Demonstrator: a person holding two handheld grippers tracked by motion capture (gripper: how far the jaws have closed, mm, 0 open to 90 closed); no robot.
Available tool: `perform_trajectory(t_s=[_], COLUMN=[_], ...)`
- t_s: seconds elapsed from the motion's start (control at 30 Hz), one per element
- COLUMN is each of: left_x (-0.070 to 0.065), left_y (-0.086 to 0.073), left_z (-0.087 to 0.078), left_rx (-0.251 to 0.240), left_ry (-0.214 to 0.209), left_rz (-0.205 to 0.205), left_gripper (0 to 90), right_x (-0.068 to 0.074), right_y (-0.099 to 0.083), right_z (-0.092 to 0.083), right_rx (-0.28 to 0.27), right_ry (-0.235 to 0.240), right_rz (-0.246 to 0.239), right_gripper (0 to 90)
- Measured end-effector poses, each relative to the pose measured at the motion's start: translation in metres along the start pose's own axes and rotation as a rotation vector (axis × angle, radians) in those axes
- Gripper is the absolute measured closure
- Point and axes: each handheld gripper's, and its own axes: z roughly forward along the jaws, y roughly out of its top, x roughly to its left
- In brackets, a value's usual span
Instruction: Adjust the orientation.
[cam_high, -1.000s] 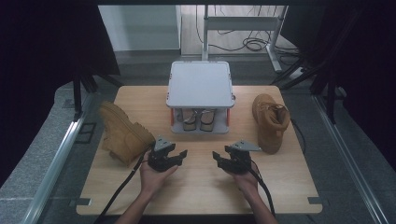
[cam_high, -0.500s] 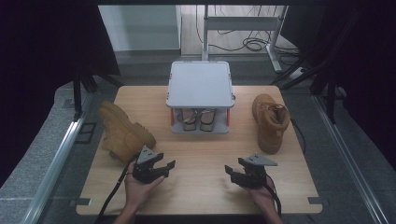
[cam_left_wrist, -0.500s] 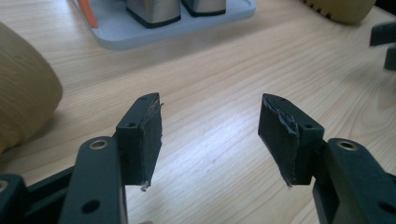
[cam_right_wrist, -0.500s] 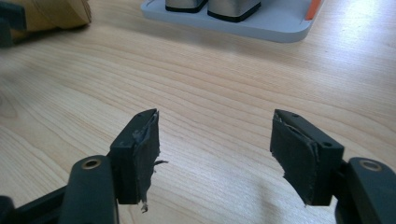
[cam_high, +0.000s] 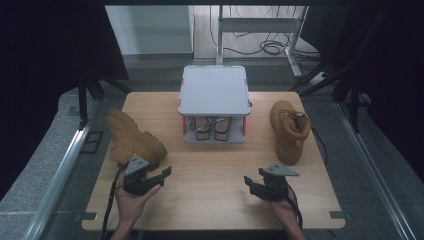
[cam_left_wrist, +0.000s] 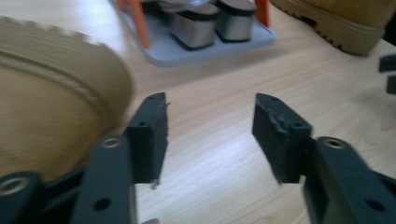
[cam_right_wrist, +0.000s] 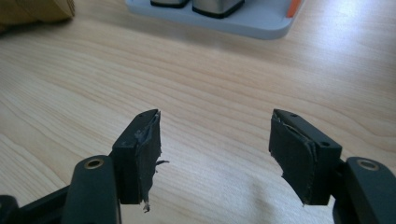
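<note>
Left tongs, jaws just closing yet empty, and right tongs both gape, hand-held low.

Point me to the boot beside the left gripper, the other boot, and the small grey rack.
left boot (cam_high: 131, 136), high view, on its tan side
right boot (cam_high: 289, 131), high view, on its tan upper
grey rack (cam_high: 215, 90), high view, on its flat top

Rack set at table rear centre, pair of shoes kept under its top, left boot placed left of it, right boot placed right, left gripper held just before left boot, right gripper held before right boot.
</note>
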Motion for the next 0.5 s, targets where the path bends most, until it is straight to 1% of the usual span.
perform_trajectory(t_s=[0.07,0.1,0.13,0.17,0.2,0.23,0.27,0.3,0.33,0.43,0.47,0.5], left_x=[0.007,0.007,0.011,0.014,0.018,0.023,0.023,0.026,0.028,0.035,0.038,0.039], left_y=[0.001,0.001,0.001,0.001,0.002,0.001,0.001,0.001,0.000,-0.002,-0.002,-0.003], left_z=[-0.005,-0.005,-0.007,-0.009,-0.012,-0.016,-0.016,-0.018,-0.021,-0.027,-0.029,-0.029], left_rx=[-0.008,-0.008,-0.013,-0.016,-0.018,-0.025,-0.025,-0.028,-0.030,-0.037,-0.038,-0.039], left_ry=[-0.003,-0.003,-0.012,-0.017,-0.015,-0.008,-0.008,-0.006,-0.003,0.010,0.007,0.003], left_rz=[-0.012,-0.012,-0.018,-0.022,-0.030,-0.038,-0.038,-0.045,-0.048,-0.063,-0.071,-0.076], left_gripper=[56.4,60.7,60.7,64.5,72.0,74.3,76.3,78.5,78.5,83.7,86.5,87.1], right_x=[0.000,0.000,0.000,-0.001,-0.002,-0.003,-0.003,-0.005,-0.005,-0.007,-0.009,-0.009], right_y=[-0.001,-0.001,-0.001,-0.001,-0.001,-0.001,-0.001,-0.001,-0.001,-0.001,-0.001,-0.001], right_z=[-0.001,-0.002,-0.002,-0.002,-0.004,-0.004,-0.004,-0.006,-0.006,-0.006,-0.006,-0.006], right_rx=[0.000,0.001,0.001,-0.002,-0.004,-0.006,-0.006,-0.009,-0.009,-0.008,-0.006,-0.007], right_ry=[-0.004,-0.004,-0.004,-0.007,-0.017,-0.020,-0.020,-0.032,-0.032,-0.039,-0.040,-0.043], right_rz=[-0.006,-0.001,-0.001,-0.001,0.006,0.012,0.012,0.022,0.022,0.035,0.036,0.037], right_gripper=[34.3,34.3,34.3,34.4,34.6,34.6,34.6,34.9,34.9,35.4,35.7,35.7])
